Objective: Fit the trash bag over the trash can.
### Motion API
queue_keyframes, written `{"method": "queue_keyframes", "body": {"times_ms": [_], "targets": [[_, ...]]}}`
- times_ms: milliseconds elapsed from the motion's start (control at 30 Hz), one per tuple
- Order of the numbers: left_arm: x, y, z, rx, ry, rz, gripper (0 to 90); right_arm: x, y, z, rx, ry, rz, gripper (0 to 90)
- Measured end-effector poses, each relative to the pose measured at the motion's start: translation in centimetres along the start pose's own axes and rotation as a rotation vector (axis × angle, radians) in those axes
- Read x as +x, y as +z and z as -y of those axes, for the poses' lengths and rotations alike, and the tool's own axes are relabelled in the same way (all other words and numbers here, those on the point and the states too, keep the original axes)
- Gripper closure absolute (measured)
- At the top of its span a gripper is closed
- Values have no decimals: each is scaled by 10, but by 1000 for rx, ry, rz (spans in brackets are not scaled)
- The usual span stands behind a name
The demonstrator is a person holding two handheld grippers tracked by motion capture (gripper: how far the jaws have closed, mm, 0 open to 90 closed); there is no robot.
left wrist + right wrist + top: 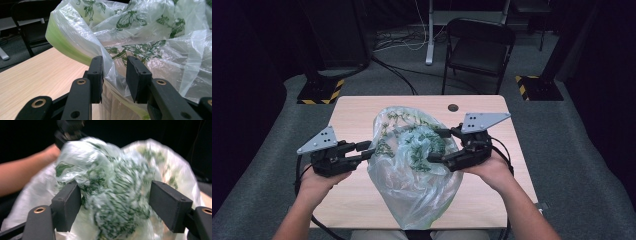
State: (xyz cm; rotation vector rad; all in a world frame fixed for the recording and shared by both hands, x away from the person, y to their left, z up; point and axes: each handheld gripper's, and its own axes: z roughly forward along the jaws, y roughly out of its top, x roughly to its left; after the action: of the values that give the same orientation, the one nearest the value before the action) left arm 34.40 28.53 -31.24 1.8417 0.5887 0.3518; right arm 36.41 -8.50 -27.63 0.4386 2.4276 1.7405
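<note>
The table (362,200) is a pale wood top, and most of its middle is taken by the bag (412,165), a large thin clear plastic one printed with green leaves. It lies crumpled and puffed up, its far end near a small round hole (453,107) in the top and its near end reaching the table's front edge. A wad (117,207) of the same printed film is bunched up inside or on top of it.

The bag looks very light, limp and slippery. It should crumple and slide rather than keep any shape, and a pinch on a single layer could slip or stretch the film. The best hold is probably a gathered fold at the rim, where several layers bunch together.

The left tongs (368,152) lie level at the bag's left edge, pointing right, hand underneath. In the left gripper view the jaws stand either side of a fold of the rim with a gap between the pads, so no firm pinch shows.

The right tongs (438,146) come in from the right, pointing left and slightly down. Their jaws are spread wide around the wad without pressing it.
</note>
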Motion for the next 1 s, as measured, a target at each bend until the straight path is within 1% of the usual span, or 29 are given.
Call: {"method": "queue_keyframes", "body": {"times_ms": [100, 200, 300, 400, 500, 567, 600, 667, 733, 800, 933, 1000], "targets": [[1, -1, 0, -3, -2, -2, 673, -4, 9, 9, 46, -5, 14, 238], [2, -3, -2, 2, 1, -15, 715, -4, 12, 13, 69, -13, 14, 230], [3, -5, -1, 8, 3, -19, 742, -1, 4, 9, 40, -25, -3, 227], [3, -6, 1, 29, 12, -25, 785, 4, -8, 5, 2, -37, -32, 215], [3, -5, 3, 50, 25, -32, 816, 6, -20, 3, -21, -34, -50, 208], [3, -5, 5, 55, 25, -35, 821, 6, -28, 4, -41, -37, -28, 236], [4, -5, 7, 58, 24, -37, 824, 4, -32, 6, -52, -31, -9, 254], [5, -5, 9, 64, 21, -42, 836, -2, -38, 10, -64, -2, 38, 306], [7, -6, 10, 64, 16, -47, 838, -10, -41, 16, -58, 39, 79, 339], [8, -7, 11, 59, 11, -50, 838, -16, -41, 23, -39, 71, 97, 363], [9, -6, 12, 55, 7, -51, 833, -24, -36, 34, -2, 88, 141, 407], [9, -5, 13, 55, 6, -48, 832, -27, -35, 38, 0, 103, 153, 466]]}}
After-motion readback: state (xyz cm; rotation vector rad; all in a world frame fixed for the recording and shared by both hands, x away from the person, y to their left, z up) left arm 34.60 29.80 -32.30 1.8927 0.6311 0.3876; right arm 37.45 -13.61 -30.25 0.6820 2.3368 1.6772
